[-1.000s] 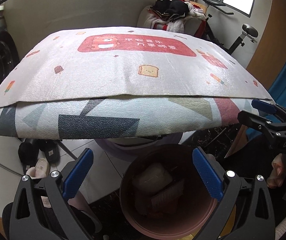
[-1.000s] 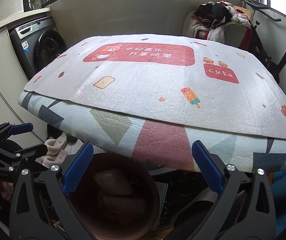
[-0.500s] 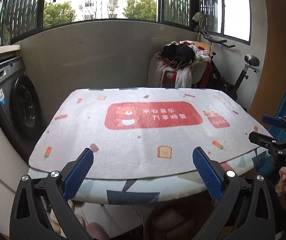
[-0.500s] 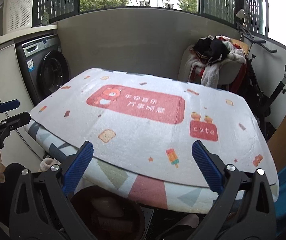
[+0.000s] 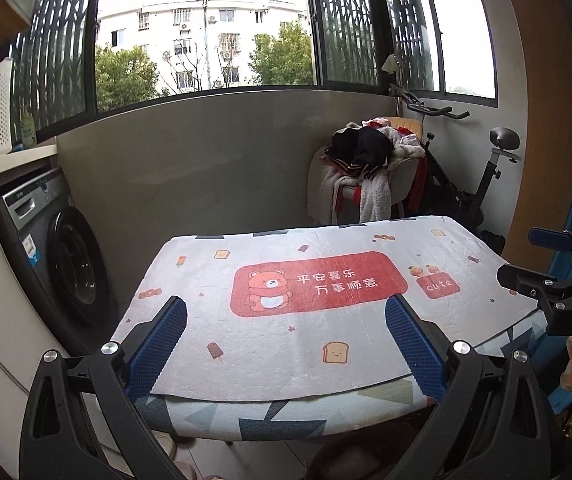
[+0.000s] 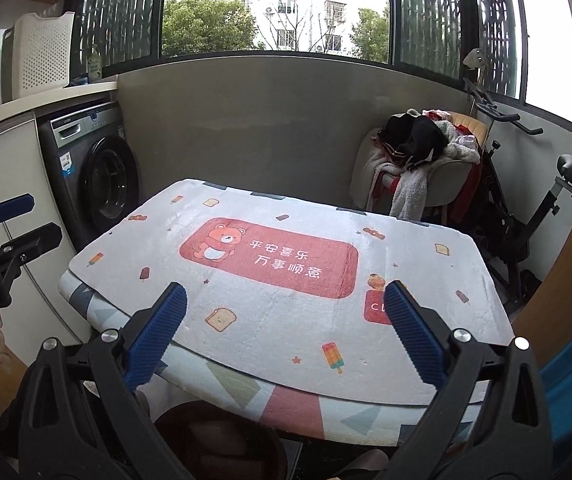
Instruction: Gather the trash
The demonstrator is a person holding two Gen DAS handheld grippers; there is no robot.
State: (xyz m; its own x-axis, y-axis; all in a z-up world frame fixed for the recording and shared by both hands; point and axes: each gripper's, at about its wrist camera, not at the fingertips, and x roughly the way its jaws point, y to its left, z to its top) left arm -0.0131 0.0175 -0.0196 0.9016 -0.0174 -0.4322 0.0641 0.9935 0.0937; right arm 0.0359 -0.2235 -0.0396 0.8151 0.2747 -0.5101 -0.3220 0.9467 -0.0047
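Nearest me, left tongs (image 5: 286, 344): spread wide with nothing between the blue pads, held level over the near edge of the table (image 5: 213, 424).
Right tongs (image 6: 286, 340): likewise gaping and empty, raised beside the left pair, so both are free to reach.
Bin (image 6: 221, 444): dark round pail tucked under the table's near edge, just below my right tongs; I judge it sits there so trash drops straight in. Its contents are too dark to make out.
Trash: none visible on the table, so I'd guess the collecting is done or nearly so.
Mat (image 5: 318, 292): white cloth with a red bear panel, lying flat over the patterned cover.
Beyond: washing machine (image 5: 65, 256) at left, a chair heaped with clothes (image 5: 366, 160) and an exercise bike (image 5: 486, 176) by the wall.
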